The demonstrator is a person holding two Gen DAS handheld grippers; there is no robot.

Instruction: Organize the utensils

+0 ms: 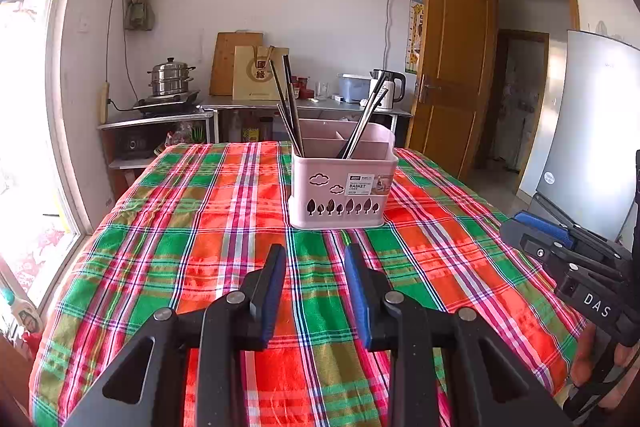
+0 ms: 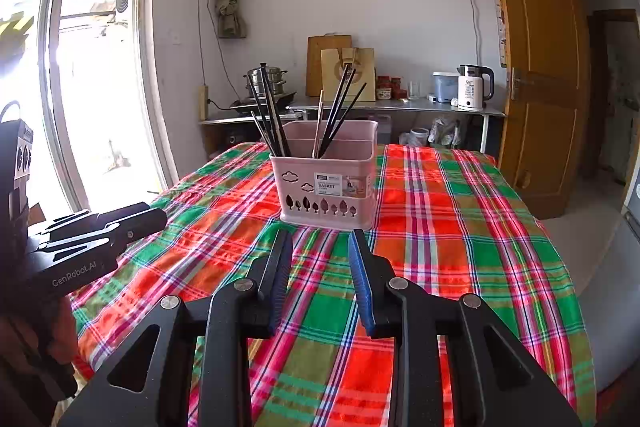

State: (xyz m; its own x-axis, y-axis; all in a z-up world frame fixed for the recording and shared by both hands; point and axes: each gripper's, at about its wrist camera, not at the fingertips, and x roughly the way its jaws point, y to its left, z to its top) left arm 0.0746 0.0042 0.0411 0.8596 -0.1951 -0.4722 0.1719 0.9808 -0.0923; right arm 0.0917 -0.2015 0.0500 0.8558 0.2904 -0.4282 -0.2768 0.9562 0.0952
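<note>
A pink utensil basket [image 1: 340,187] [image 2: 324,187] stands upright on the plaid tablecloth [image 1: 192,227] [image 2: 460,227], toward the table's far side. Dark chopsticks [image 1: 290,107] [image 2: 270,111] lean in its left compartment, and more chopsticks [image 1: 368,119] [image 2: 340,107] lean in a compartment to the right. My left gripper [image 1: 315,251] [image 2: 154,213] hovers over the cloth short of the basket, open, with only cloth showing between its fingers. My right gripper [image 2: 320,237] [image 1: 514,223] is beside it at about the same distance, also open and holding nothing.
Behind the table a metal counter [image 2: 400,105] carries a white kettle [image 2: 474,87], jars and a paper bag. A steamer pot [image 1: 170,81] sits on a low stand at the left. A window [image 2: 80,67] is at left, a wooden door [image 1: 452,67] and a fridge [image 1: 592,127] at right.
</note>
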